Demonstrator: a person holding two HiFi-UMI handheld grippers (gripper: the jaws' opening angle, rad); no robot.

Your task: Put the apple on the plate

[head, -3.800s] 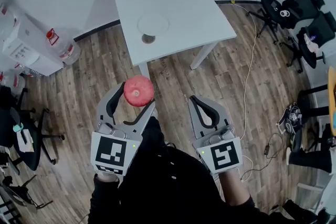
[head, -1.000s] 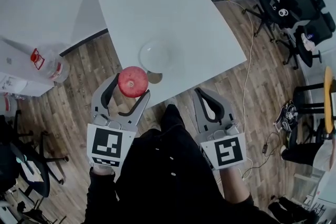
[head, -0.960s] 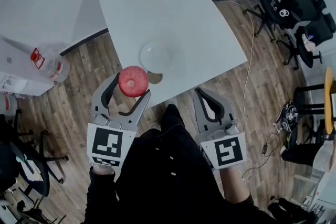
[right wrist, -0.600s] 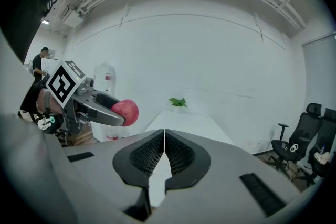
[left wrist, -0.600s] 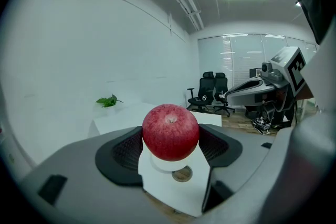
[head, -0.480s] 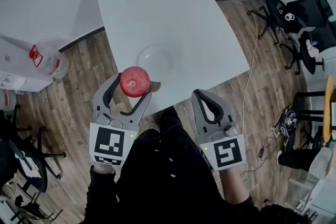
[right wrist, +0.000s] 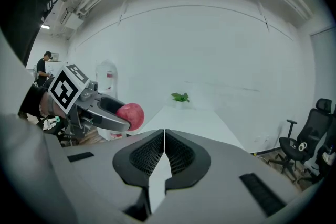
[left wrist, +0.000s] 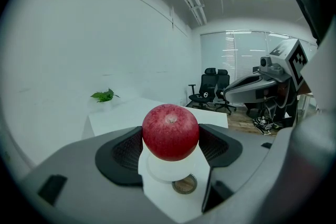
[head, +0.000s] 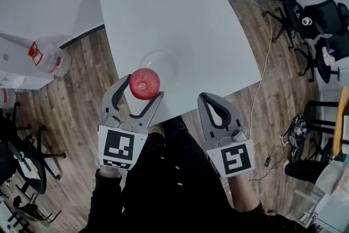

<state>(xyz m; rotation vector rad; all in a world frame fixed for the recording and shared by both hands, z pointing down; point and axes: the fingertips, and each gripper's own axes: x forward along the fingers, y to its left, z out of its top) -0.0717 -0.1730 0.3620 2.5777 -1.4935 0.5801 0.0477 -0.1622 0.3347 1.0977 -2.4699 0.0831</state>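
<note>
looks like the carry step is wrapping up: the left gripper (head: pixel 143 89) is clamping the apple (head: pixel 144 83) between its pads, centre-left of the head view, hovering over the lower-left edge of the plate (head: pixel 165 61) on the white table (head: pixel 180 13). next move is probably calling for a nudge forward, lowering, then opening. the right gripper (head: pixel 209 99) is hanging lower right, jaws pressed together, gripping nothing.

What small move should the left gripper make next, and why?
Probably ease the left gripper a little forward and down. Its jaws are shut on the apple, which hangs over the near rim of the plate and is not yet resting on it.
</note>
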